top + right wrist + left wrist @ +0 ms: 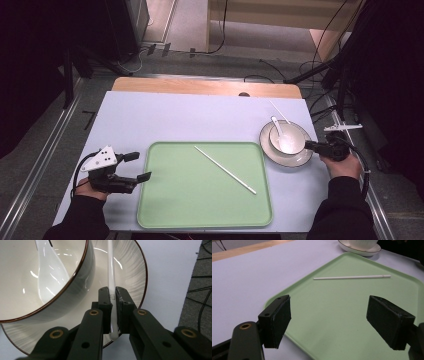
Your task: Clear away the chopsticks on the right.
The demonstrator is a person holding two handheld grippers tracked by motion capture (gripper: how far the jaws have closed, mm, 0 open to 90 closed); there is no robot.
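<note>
My right gripper (113, 293) is shut on the end of a white chopstick (110, 265) that lies across a white plate (130, 270), beside a brown-rimmed bowl (15, 290) holding a white spoon (50, 277). From above, this gripper (311, 146) sits at the plate's (295, 159) right edge, and the chopstick's (278, 110) far end sticks out past the bowl (292, 142). A second chopstick (225, 170) lies slantwise on the green tray (160, 210). My left gripper (141, 166) is open at the tray's left edge, jaws wide apart over the tray (337, 302) with nothing between them.
The tray and plate rest on a pale lilac table cover (150, 120), with a wooden strip (200, 86) along the far edge. Cables and stands stand on the floor beyond the table and to the right.
</note>
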